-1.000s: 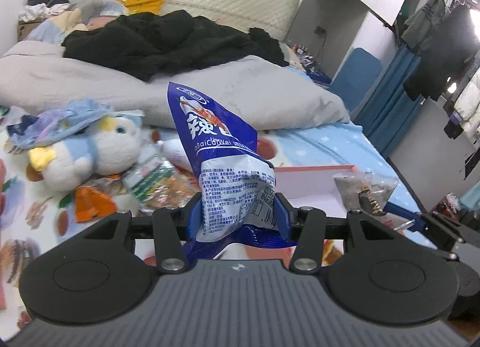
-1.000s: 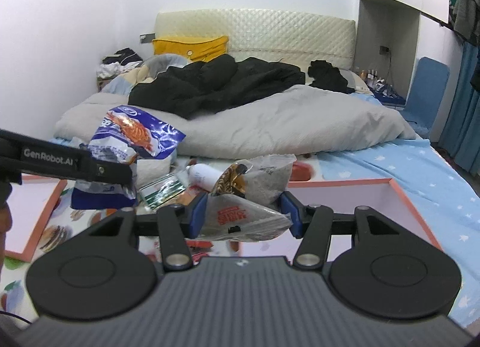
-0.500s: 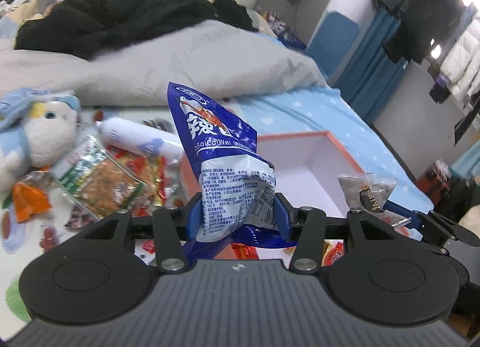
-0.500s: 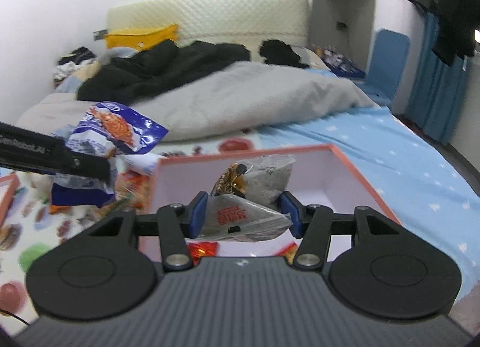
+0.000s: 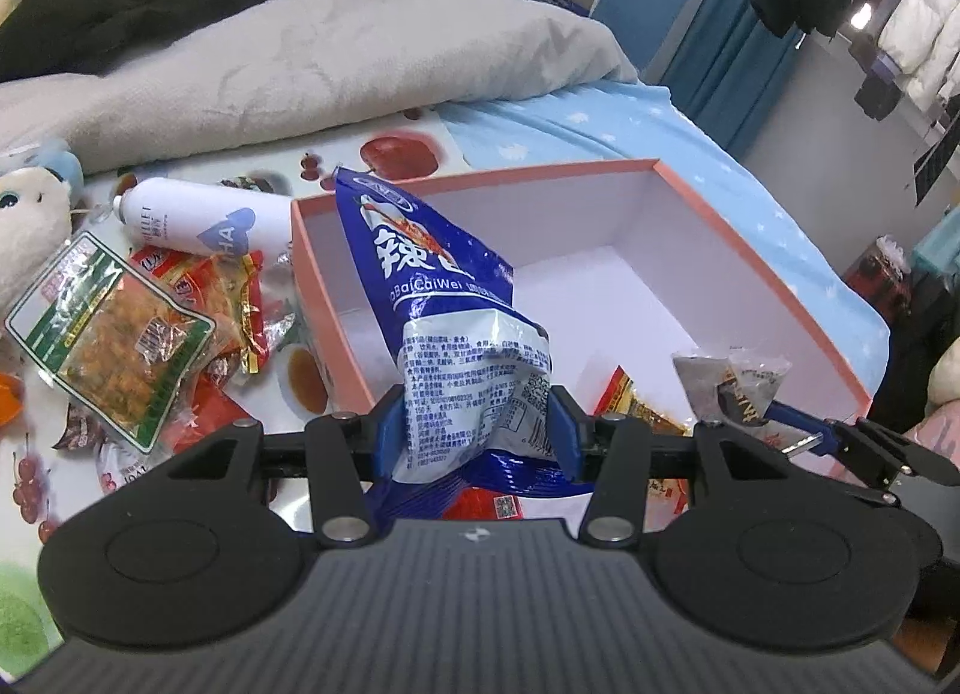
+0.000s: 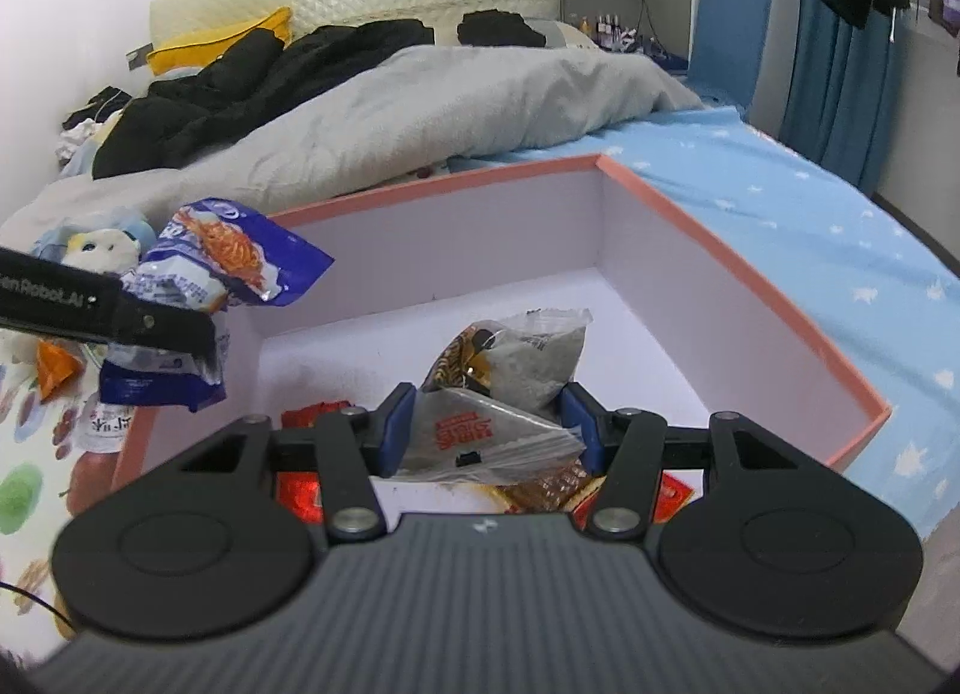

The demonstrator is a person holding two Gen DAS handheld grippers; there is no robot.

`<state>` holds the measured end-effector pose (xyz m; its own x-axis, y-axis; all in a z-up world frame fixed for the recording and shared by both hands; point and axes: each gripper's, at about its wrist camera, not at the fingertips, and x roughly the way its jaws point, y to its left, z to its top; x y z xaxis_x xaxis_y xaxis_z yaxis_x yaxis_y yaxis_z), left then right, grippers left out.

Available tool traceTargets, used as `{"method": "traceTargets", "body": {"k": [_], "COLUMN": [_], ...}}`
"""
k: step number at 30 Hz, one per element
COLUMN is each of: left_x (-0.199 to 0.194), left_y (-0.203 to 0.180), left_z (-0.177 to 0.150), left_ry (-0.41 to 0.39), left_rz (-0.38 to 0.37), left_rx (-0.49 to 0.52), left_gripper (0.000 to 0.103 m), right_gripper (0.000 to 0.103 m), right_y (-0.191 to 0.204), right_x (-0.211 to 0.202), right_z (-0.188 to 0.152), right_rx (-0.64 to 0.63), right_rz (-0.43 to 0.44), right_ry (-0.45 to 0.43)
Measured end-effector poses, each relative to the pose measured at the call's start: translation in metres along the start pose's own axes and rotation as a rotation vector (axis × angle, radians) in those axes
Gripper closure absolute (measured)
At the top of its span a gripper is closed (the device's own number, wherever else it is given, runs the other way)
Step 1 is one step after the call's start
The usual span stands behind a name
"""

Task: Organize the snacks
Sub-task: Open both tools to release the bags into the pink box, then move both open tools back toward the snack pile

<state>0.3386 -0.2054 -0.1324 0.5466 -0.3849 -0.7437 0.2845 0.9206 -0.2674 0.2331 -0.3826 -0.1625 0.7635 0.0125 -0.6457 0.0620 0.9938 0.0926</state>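
Left wrist view: blue snack bag [image 5: 456,328] stands upright, pinched at its lower half by the left gripper [image 5: 477,433], jaws abt half closed w/ blue pads pressing both sides; bag hangs over the near-left part of the pink box [image 5: 750,268], white inside. Red/orange packets [image 5: 636,403] lie on the box floor near its front. Right gripper [image 5: 750,412] shows at right edge, clamped on a clear grey packet [image 5: 729,379] over the box's near-right part. Right wrist view: right gripper [image 6: 489,430] jaws abt half closed, pads squeezing the grey packet [image 6: 510,388], held above the box floor [image 6: 600,346]. Outside the box, left: green-edged snack pack [image 5: 114,346], white bottle [image 5: 198,217] lying on its side just beside the box wall, plush toy [image 5: 27,220], all on the fruit-print sheet [image 5: 396,154]; grey duvet [image 5: 312,52] behind
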Motion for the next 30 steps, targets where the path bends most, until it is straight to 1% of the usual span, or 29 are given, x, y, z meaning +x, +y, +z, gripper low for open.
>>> {"method": "traceTargets", "body": {"k": [2, 4, 5, 7, 11, 17, 21, 24, 27, 30], "left_x": [0.0, -0.002, -0.003, -0.009, -0.03, -0.081, -0.121, -0.154, -0.19, -0.217], "left_y": [-0.001, -0.003, -0.003, -0.002, -0.002, -0.003, 0.0, 0.002, 0.008, 0.014], "left_z": [0.0, 0.001, 0.003, 0.005, 0.009, 0.013, 0.012, 0.01, 0.005, -0.002], "left_ry": [0.002, 0.001, 0.004, -0.001, -0.034, -0.107, -0.161, -0.208, -0.261, -0.296], "left_rz": [-0.007, 0.004, 0.012, 0.021, 0.027, 0.018, 0.008, 0.015, 0.003, 0.0], "left_rx": [0.007, 0.009, 0.003, -0.014, -0.012, 0.001, 0.01, 0.016, -0.015, -0.021], "left_gripper": [0.047, 0.046, 0.038, 0.03, 0.03, 0.03, 0.03, 0.03, 0.03, 0.03], "right_gripper": [0.047, 0.047, 0.045, 0.038, 0.038, 0.038, 0.038, 0.038, 0.038, 0.038], "right_y": [-0.001, -0.001, -0.001, -0.003, 0.0, 0.015, 0.028, 0.041, 0.055, 0.071], "right_x": [0.0, -0.001, -0.003, -0.007, -0.02, -0.055, -0.08, -0.099, -0.117, -0.136], "right_z": [-0.002, -0.001, 0.001, 0.005, 0.015, 0.033, 0.044, 0.05, 0.054, 0.056], "right_rx": [0.022, 0.026, 0.03, 0.054, 0.036, 0.01, -0.008, -0.021, -0.031, -0.058], "right_rz": [0.0, 0.001, 0.007, 0.015, 0.017, 0.038, 0.049, 0.061, 0.081, 0.102], "right_ry": [0.007, 0.002, -0.003, -0.012, -0.044, -0.111, -0.158, -0.192, -0.223, -0.249]}}
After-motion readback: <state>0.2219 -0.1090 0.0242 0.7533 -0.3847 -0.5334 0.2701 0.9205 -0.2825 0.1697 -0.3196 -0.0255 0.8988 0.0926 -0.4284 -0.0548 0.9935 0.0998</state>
